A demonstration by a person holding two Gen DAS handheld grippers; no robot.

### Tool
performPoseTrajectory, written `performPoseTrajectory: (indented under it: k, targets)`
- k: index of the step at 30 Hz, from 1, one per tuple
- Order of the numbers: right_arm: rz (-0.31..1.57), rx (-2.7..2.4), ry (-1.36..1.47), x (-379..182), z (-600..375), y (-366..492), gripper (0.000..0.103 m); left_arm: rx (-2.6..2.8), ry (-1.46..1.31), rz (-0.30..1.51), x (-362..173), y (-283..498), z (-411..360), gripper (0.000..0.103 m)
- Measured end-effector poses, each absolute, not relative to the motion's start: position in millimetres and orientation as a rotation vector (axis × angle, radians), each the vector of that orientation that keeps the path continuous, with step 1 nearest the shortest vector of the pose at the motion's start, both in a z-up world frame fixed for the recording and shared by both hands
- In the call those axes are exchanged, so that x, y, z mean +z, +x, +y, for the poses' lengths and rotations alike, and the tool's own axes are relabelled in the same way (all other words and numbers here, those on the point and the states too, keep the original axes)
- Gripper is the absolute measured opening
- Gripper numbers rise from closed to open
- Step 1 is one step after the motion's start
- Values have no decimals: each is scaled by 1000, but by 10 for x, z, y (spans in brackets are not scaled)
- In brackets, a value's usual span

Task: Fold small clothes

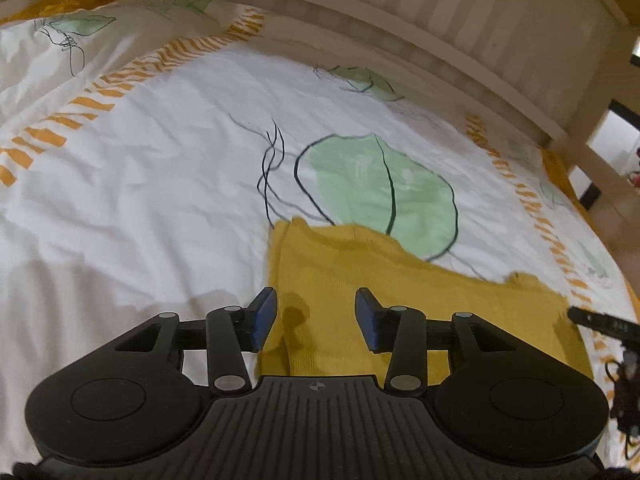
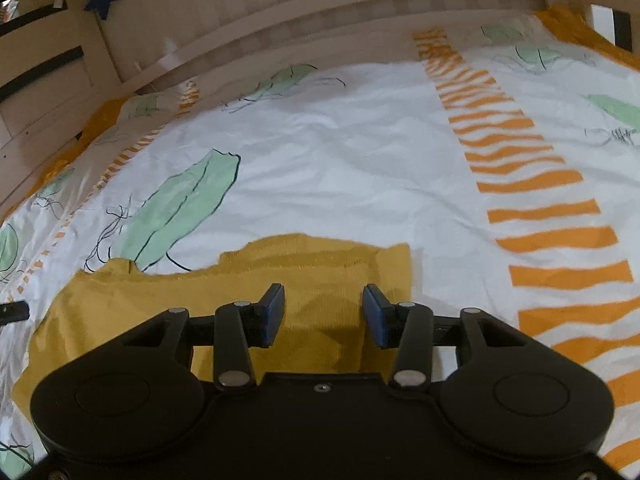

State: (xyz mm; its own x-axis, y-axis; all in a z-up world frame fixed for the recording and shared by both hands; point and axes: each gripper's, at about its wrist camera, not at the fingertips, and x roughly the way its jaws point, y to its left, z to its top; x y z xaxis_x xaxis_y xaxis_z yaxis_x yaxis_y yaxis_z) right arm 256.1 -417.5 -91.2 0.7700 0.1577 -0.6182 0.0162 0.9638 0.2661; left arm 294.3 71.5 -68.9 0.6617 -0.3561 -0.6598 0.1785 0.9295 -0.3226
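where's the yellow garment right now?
The yellow garment lies flat on the white leaf-print bedsheet, low in both wrist views, under both open grippers, its far edge overlapping a green leaf print.

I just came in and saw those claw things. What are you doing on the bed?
A person is folding a small yellow top on the leaf-print bed cover. It lies flat on the cover. The left claw and the right claw both hang open just above it, gripping nothing.

The garment (image 1: 400, 292) lies flat on the bedspread (image 1: 160, 184), just below my left gripper (image 1: 316, 316) and right gripper (image 2: 323, 314); the headboard (image 2: 320, 0) stands behind the bedspread.
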Motion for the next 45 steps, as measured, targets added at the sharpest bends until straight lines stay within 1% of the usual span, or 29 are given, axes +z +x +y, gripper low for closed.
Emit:
performPoseTrajectory:
  k: [10,11,12,14,15,19,21,22,25,29,31,32,33,35,36,37,38,39,40,42,45]
  targets:
    - [710,51,294,-980,-4205,2545,55,-322,-244,848,-839,2829,721,43]
    - [711,59,292,-985,-4194,2541,55,-323,-248,852,-848,2819,725,44]
    - [711,67,289,-985,-4180,2538,52,-323,-250,855,-856,2809,724,47]
    - [705,71,263,-971,-4133,2529,28,-322,-256,860,-868,2799,725,52]
    - [708,67,248,-963,-4109,2533,12,-322,-260,862,-869,2798,724,52]
    - [698,72,146,-859,-3966,2525,10,-317,-267,870,-862,2797,708,53]
    - [669,0,49,-770,-3931,2524,9,-310,-262,868,-844,2790,694,54]
    - [662,-30,48,-753,-3976,2541,8,-308,-260,866,-839,2787,685,55]
    - [710,-55,135,-829,-4159,2634,8,-316,-262,861,-839,2774,643,61]
    - [745,-50,92,-939,-4074,2648,8,-320,-238,869,-838,2759,545,65]
    - [756,-56,83,-972,-4051,2649,8,-321,-221,878,-825,2754,475,69]
    - [768,-59,91,-995,-4059,2659,9,-321,-210,883,-818,2755,430,73]
    - [778,-58,103,-1010,-4066,2676,11,-318,-198,891,-812,2759,382,78]
    - [762,-63,131,-976,-4086,2654,19,-319,-171,906,-798,2761,282,83]
    - [753,-65,142,-947,-4089,2632,34,-320,-158,915,-795,2760,241,84]
    - [743,-61,148,-925,-4089,2611,57,-321,-144,922,-792,2756,197,86]
    - [729,-52,149,-885,-4078,2566,66,-322,-137,929,-789,2746,164,87]
    - [716,-40,145,-851,-4067,2533,77,-327,-130,934,-787,2732,130,88]
    - [701,-31,137,-810,-4048,2484,77,-332,-120,937,-784,2719,96,89]
    - [685,-23,121,-725,-4002,2377,78,-333,-94,936,-767,2680,36,94]
    - [668,-6,137,-628,-3960,2226,88,-330,-62,933,-729,2618,-30,97]
